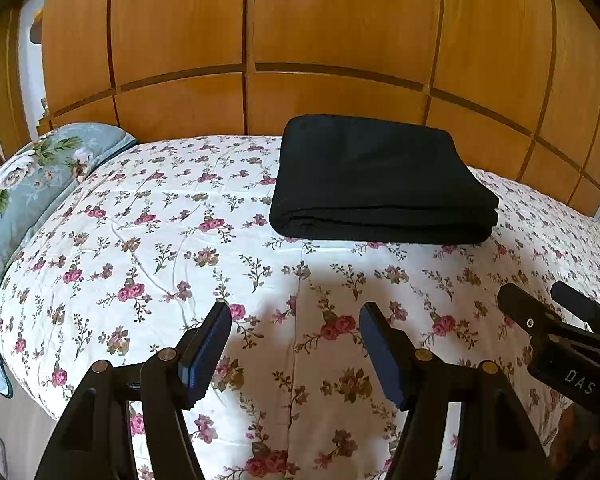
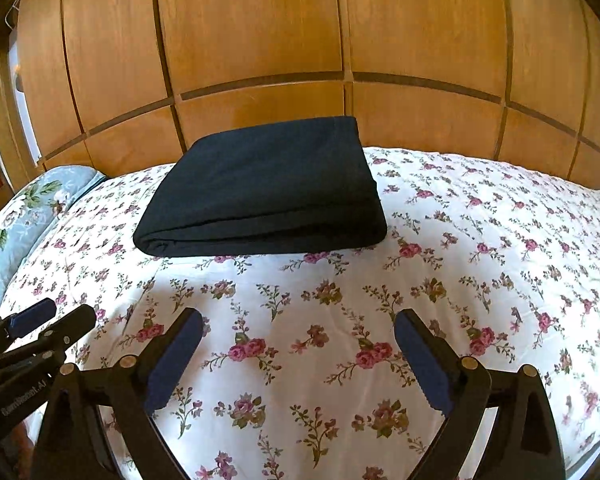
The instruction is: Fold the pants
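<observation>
The black pants (image 1: 376, 180) lie folded into a thick rectangle on the flowered bedspread (image 1: 160, 240), near the wooden wall. In the right wrist view the same folded pants (image 2: 264, 196) sit left of centre. My left gripper (image 1: 296, 312) hovers over the bedspread well short of the pants, open, with nothing between its blue pads (image 1: 204, 352). My right gripper (image 2: 298, 318) also stands open and empty, a little wider, the same distance back from the pants. Each gripper shows in the other's view: the right gripper (image 1: 540, 296) at the right edge, the left gripper (image 2: 64, 312) at the left edge.
A wooden panelled wall (image 1: 340, 40) runs behind the bed. A blue-green flowered pillow (image 1: 28, 176) lies along the bed's left side. The bedspread (image 2: 480, 240) stretches bare to the right of the pants. A hand (image 1: 576, 432) shows at the lower right.
</observation>
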`<action>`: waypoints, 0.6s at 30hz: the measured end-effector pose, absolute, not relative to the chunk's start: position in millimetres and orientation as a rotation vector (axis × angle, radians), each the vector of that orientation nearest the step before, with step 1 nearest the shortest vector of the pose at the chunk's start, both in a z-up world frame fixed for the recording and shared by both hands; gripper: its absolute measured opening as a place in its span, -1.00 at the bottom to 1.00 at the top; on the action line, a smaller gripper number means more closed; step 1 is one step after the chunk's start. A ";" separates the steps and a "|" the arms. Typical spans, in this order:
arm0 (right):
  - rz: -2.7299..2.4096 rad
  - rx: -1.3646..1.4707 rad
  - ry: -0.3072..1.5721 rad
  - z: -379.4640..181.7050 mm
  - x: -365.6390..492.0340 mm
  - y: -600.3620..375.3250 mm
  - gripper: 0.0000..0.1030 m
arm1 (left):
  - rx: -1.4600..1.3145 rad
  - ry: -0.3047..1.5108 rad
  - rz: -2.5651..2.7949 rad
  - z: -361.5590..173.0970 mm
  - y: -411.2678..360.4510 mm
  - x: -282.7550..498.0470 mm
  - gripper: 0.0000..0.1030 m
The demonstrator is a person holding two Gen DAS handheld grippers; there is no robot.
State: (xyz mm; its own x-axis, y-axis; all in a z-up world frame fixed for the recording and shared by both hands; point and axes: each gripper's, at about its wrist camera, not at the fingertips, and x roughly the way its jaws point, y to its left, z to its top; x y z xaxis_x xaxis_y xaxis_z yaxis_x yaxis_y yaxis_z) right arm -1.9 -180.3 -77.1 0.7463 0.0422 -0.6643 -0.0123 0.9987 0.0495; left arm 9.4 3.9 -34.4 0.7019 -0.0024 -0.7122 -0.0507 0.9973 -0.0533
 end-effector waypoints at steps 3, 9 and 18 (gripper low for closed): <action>0.033 0.057 0.736 -79.0 -3.2 -181.9 0.88 | -0.055 0.796 0.023 -33.3 2.1 8.0 0.31; 0.041 0.066 0.733 -78.3 -4.3 -182.2 0.88 | -0.037 0.780 -0.006 -30.6 -3.9 4.0 0.31; 0.053 0.080 0.730 -76.8 -4.8 -181.3 0.88 | -0.084 0.784 -0.008 -30.3 0.8 3.7 0.30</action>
